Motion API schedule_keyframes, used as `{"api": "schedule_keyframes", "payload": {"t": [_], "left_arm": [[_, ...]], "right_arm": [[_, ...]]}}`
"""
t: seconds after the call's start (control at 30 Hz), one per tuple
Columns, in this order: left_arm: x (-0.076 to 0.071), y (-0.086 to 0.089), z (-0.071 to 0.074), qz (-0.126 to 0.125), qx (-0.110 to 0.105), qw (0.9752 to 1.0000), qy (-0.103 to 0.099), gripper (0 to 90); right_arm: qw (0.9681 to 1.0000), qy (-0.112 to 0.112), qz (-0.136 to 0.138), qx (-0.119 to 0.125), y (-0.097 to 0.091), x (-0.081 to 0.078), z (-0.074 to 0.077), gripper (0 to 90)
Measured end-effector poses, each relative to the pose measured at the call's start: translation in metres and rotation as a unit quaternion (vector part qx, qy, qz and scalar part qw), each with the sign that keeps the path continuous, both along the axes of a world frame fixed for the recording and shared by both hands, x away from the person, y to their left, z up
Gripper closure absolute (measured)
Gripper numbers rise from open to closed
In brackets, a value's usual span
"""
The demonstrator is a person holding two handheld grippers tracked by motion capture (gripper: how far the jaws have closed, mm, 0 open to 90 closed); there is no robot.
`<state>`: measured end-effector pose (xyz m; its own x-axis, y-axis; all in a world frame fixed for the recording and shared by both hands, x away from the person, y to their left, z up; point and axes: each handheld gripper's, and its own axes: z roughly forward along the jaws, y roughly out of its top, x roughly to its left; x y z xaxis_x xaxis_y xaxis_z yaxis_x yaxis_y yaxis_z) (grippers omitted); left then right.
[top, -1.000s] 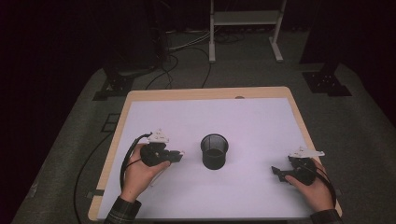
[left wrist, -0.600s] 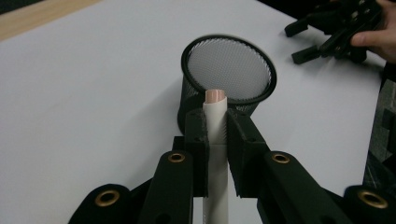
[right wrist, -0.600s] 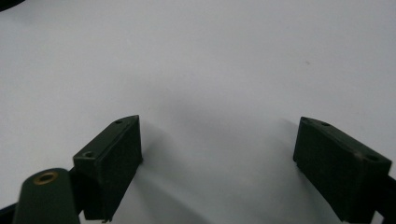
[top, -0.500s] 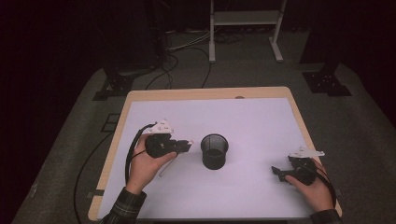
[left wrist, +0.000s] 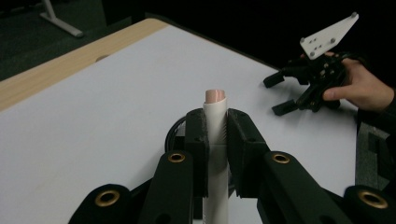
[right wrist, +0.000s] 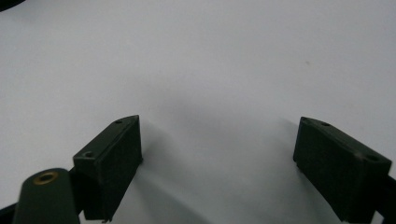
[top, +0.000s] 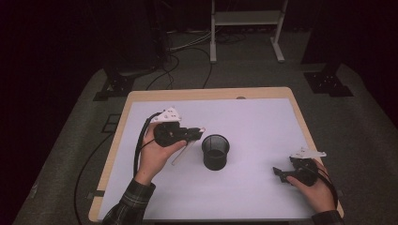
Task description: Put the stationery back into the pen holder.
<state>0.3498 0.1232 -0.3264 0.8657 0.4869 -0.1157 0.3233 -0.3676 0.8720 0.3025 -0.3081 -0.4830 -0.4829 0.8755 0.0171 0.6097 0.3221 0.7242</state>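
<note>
The left gripper [left wrist: 215, 135], clamped on a white pen [left wrist: 215, 154] with a pinkish tip, had lifted off the white table [top: 263, 117] and moved toward the black mesh cup [top: 216, 151], so dropping the pen in looked next. The right gripper [top: 280, 174] rested wide open and empty near the table's right edge, well apart, leaving clear room around the cup.
</note>
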Motion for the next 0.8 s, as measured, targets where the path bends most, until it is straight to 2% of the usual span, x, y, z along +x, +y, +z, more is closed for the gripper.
{"api": "schedule_keyframes", "payload": {"t": [0.43,0.63,0.8], "left_arm": [[0.016,-0.03,0.013,-0.022,-0.02,0.9992,-0.028,78.8],[0.025,-0.044,0.011,-0.032,-0.034,0.9985,-0.03,78.8],[0.032,-0.056,0.009,-0.042,-0.043,0.9974,-0.039,78.8]], "right_arm": [[1.0,0.001,-0.001,0.001,0.0,0.0,0.0,14.2],[1.0,0.0,0.0,0.0,0.0,0.0,0.0,14.2],[1.0,0.0,0.0,0.001,0.0,0.0,0.0,14.2]]}}
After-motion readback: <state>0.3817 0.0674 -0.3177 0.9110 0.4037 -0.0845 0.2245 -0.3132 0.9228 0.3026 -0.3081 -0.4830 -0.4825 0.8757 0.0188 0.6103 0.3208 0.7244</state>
